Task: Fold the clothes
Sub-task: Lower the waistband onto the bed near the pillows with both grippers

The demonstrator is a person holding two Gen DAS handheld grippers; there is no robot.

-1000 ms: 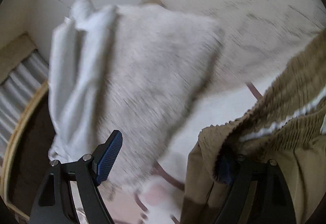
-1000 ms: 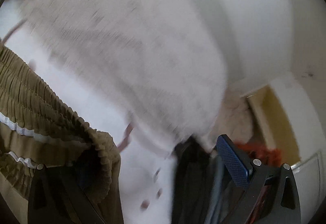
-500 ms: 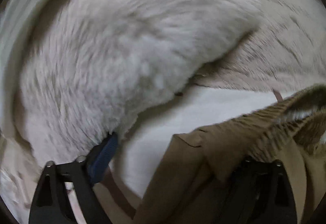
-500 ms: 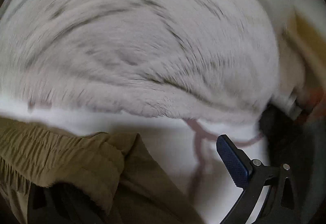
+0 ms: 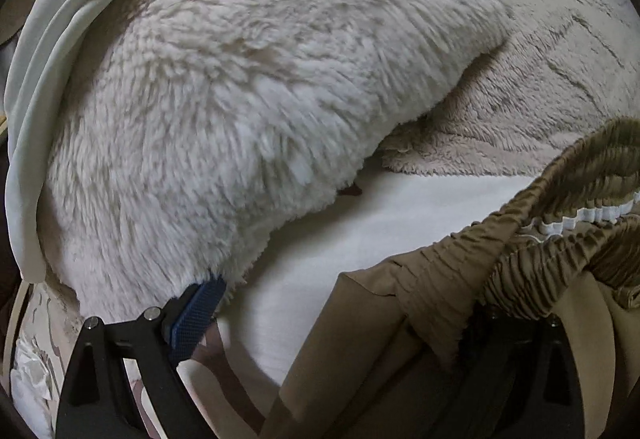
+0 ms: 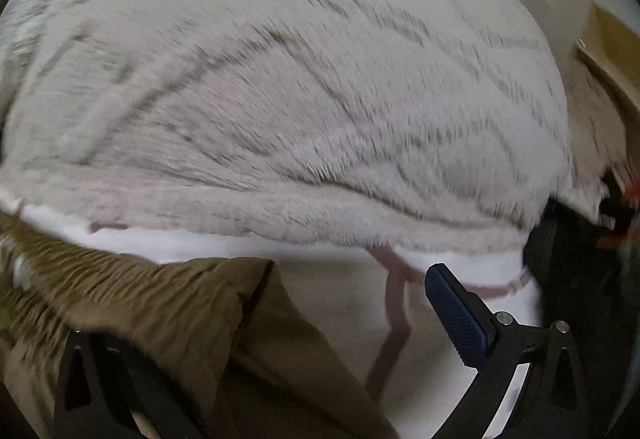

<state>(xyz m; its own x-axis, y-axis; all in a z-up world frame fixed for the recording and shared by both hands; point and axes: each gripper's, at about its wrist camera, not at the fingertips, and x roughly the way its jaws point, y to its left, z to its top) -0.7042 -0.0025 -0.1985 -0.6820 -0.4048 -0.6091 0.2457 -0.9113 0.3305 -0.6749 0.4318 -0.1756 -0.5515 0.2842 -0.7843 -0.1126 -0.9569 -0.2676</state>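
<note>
Both grippers, left (image 5: 352,323) and right (image 6: 256,319), fingers wide, olive-brown elastic-waist trousers (image 5: 460,299) draped over one finger each. Best pinched at waistband corners, kept taut above white sheet (image 5: 380,223).

Your left gripper (image 5: 340,323) and right gripper (image 6: 256,323) are showing black skeletal finger frames with triangular cut-outs, silver screws, and blue textured pads (image 5: 196,315).

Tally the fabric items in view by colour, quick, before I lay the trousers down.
Olive-brown: 1, the trousers with the elastic waistband
Cream and fluffy: 1, the pillow
Beige plush: 1, the blanket with dark lines
White: 1, the bed sheet
Pale greenish: 1, the smooth cloth beside the pillow
Total: 5
</note>
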